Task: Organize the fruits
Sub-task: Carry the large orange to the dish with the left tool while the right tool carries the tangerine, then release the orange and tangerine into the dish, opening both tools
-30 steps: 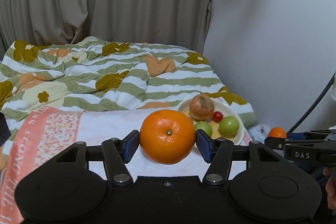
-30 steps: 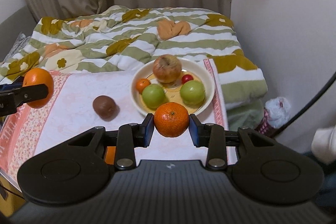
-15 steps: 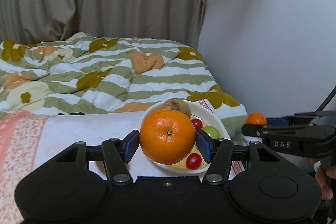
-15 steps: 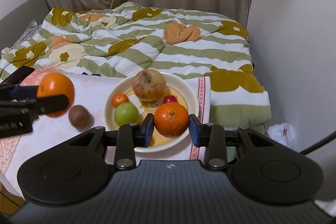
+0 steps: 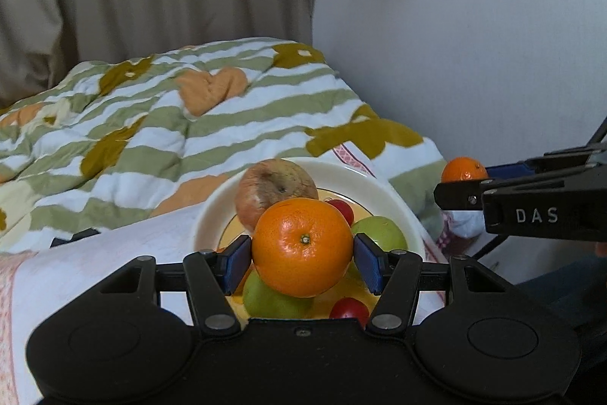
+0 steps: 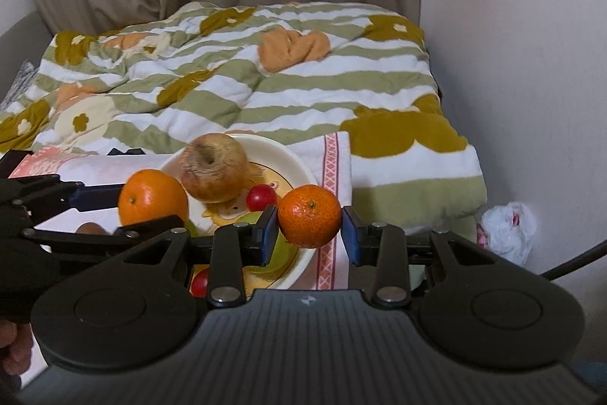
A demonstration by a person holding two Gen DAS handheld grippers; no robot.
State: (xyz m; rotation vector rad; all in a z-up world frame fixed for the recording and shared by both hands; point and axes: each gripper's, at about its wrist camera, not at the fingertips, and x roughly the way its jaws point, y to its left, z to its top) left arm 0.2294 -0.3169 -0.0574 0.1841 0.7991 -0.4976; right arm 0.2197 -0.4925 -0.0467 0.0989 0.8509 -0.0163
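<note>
While both grippers' fingers clamp oranges, left gripper (image 5: 302, 247) on the big orange (image 5: 302, 247), right gripper (image 6: 309, 222) on the small orange (image 6: 309, 222), the bowl (image 6: 299, 162) looks nearly full, so either fruit, released at its 5 o'clock rim, may roll off onto the desk (image 6: 335, 154).

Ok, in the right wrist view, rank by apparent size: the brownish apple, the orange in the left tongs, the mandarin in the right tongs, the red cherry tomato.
1-2. Brownish wrinkled apple and large orange: too alike to rank.
3. Small orange mandarin, though nearest the camera.
4. Red cherry tomato.
</note>
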